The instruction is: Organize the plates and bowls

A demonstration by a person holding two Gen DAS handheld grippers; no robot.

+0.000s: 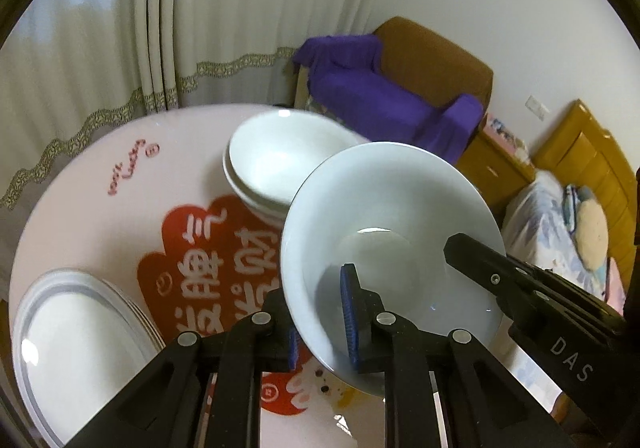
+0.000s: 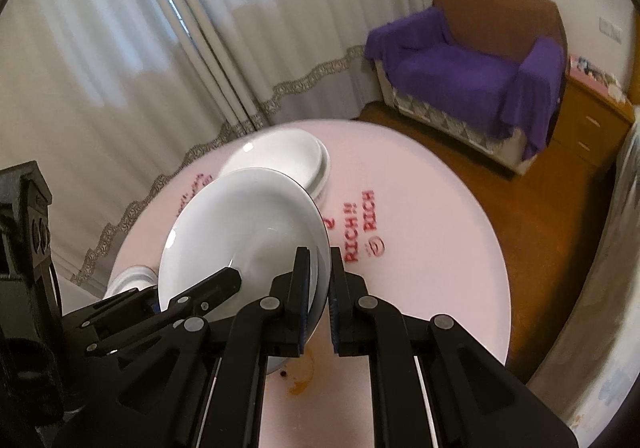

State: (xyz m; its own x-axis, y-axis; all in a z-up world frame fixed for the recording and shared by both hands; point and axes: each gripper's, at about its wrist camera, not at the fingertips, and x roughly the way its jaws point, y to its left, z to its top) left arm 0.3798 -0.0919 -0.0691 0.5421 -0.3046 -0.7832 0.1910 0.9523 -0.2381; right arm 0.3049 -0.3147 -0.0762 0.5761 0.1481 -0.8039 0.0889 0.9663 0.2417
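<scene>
Both tongs, left and right, pinch the bowl's rim. Keep it level, then lower it squarely into the stack.

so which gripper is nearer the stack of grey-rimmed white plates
Left. The left gripper is beside the plate stack; the right gripper grips the white bowl on its far side.

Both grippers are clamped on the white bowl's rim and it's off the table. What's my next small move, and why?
Probably carry the bowl toward the stack of bowls at the table's far side. The left gripper and right gripper each pinch its rim, it hangs tilted above the table, and that stack is the matching pile.
</scene>
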